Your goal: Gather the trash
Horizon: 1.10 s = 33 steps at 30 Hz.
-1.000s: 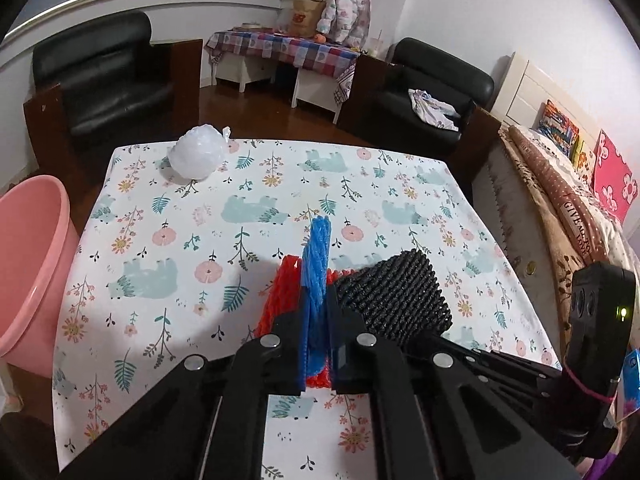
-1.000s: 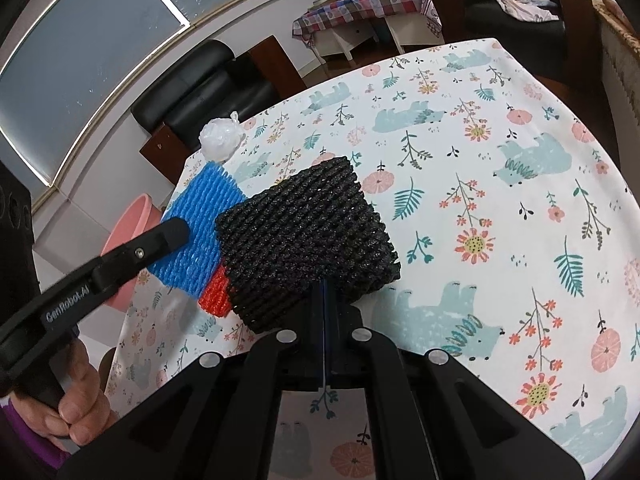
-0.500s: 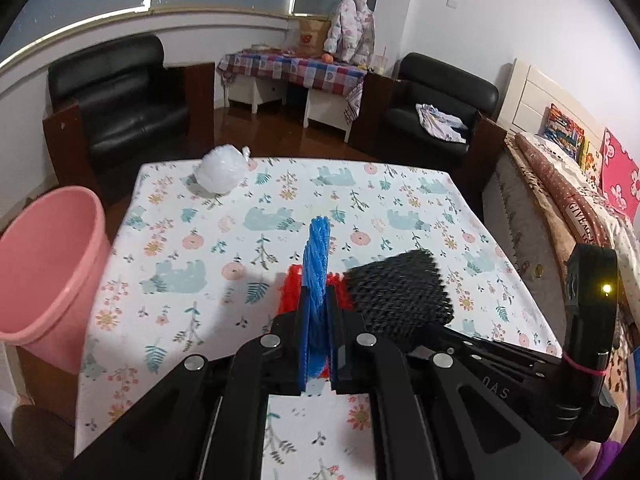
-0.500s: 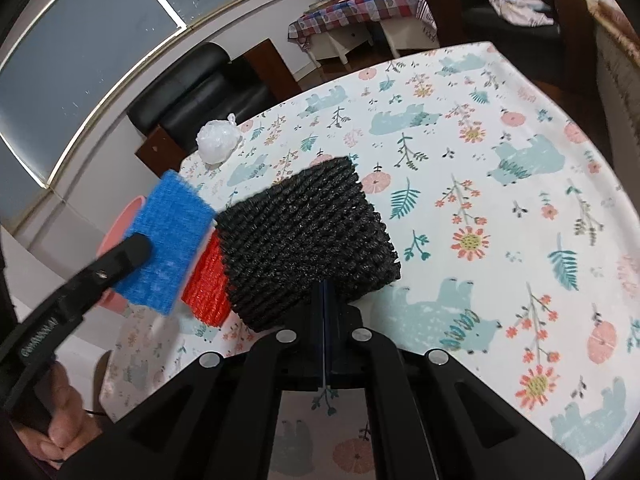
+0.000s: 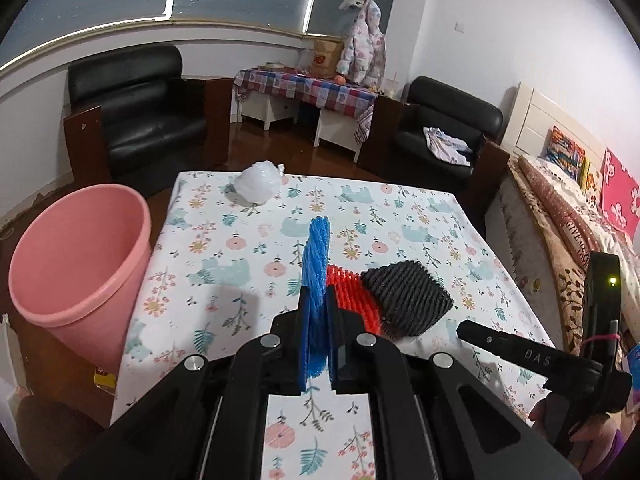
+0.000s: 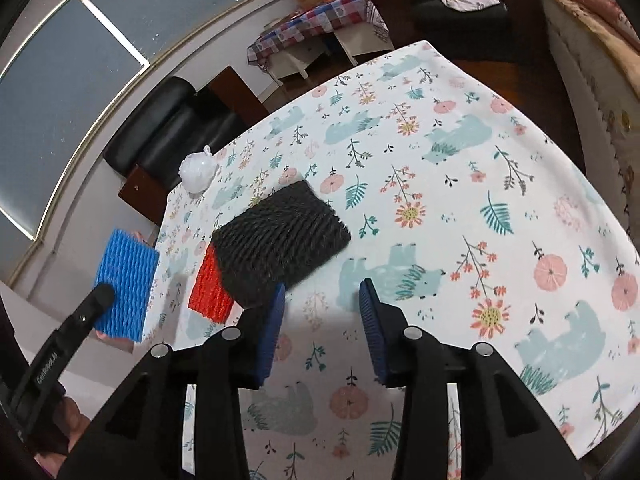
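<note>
A lived-in room: black armchairs, a checked side table, a bed at the right, and up front a worktop (image 5: 224, 280) under a cloth of bears and flowers.

Left wrist view first. The left gripper (image 5: 318, 320) has its fingers clamped flat on the blue net (image 5: 316, 264), which stands on edge between them and is now clear of the worktop. A second ago it sat low against the red net (image 5: 352, 292); now there is daylight under it. The pink bin (image 5: 80, 264) has swung well into view just beside the worktop's left edge, so I'd judge the blue net is headed there. The black net (image 5: 404, 300) lies half over the red one, both on the cloth. A white bag (image 5: 258, 186) waits at the far edge. The right gripper's arm shows low at the right.

Over to the right wrist view. The right gripper (image 6: 322, 304) has just been opening: its fingers stand apart with only cloth between them, and the black net (image 6: 280, 240) they pinched a moment ago now lies free on the worktop, one finger close by its near corner. The red net (image 6: 210, 288) peeks from under it. The blue net (image 6: 126, 280) hangs off the worktop's edge in the left fingers. Three pieces left to bin after this one.
</note>
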Each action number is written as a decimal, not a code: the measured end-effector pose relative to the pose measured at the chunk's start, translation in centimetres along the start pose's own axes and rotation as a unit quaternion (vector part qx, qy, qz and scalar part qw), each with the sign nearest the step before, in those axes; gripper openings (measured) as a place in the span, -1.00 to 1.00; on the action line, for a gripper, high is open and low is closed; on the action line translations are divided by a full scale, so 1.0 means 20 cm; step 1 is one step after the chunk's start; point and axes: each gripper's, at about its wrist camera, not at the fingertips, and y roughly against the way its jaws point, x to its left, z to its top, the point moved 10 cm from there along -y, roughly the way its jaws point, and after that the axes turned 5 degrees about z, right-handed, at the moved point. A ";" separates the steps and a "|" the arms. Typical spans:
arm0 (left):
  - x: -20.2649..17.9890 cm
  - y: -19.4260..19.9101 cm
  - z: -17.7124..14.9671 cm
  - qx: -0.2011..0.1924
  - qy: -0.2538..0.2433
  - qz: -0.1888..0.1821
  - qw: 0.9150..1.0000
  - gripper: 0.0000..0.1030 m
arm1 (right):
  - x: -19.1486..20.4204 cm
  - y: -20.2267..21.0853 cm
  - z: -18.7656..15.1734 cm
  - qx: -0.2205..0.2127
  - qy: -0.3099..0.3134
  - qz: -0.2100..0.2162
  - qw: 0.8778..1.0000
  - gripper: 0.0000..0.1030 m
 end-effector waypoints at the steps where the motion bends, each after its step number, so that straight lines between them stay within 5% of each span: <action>1: 0.02 0.01 -0.01 -0.001 0.002 0.000 1.000 -0.88 | 0.00 0.00 0.00 0.000 -0.001 0.001 1.000 -0.23; 12: 0.13 0.09 -0.04 -0.018 -0.003 0.005 1.000 -0.88 | 0.08 -0.12 0.01 0.013 -0.034 0.015 0.999 -0.23; 18: 0.17 0.07 -0.03 -0.022 -0.003 0.010 1.000 -0.88 | 0.04 -0.21 0.07 0.009 -0.057 -0.013 0.998 -0.23; 29: 0.25 -0.06 -0.04 0.001 0.007 0.014 1.000 -0.88 | 0.07 -0.30 0.16 -0.020 0.030 -0.087 0.996 -0.24; 33: 0.28 -0.09 -0.05 0.006 0.015 0.014 1.000 -0.88 | 0.09 -0.32 0.16 -0.009 0.038 -0.077 0.996 -0.72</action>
